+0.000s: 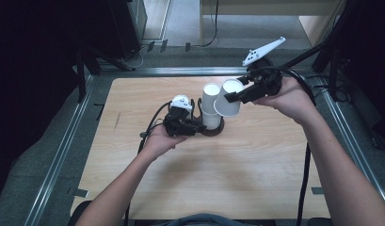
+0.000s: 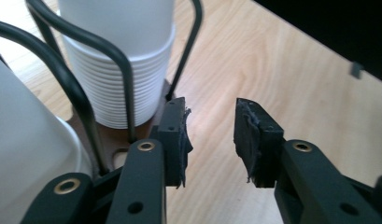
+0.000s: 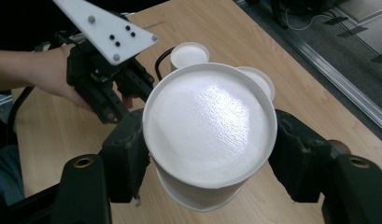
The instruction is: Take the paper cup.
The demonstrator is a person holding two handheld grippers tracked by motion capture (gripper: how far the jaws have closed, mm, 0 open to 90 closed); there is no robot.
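While the right gripper [image 1: 233, 96] pinches a single white cup [image 1: 227, 99] between its jaws, tilted just beside the top of the cup stack [image 1: 210, 106], the left gripper [image 2: 210, 140] rests at the wire rack [image 2: 104, 88] holding that stack, jaws spread and empty.

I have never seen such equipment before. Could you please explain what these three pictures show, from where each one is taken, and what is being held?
A person sits at a light wooden table and holds a black two-jaw hand tool in each hand. The high view looks down from above. The other two views come from cameras riding on each tool, looking along its jaws.

The right gripper is shut on a white paper cup, lifted above the table. The left gripper is open, its jaws holding nothing, beside a dark wire cup holder. In that holder stands a stack of white paper cups.
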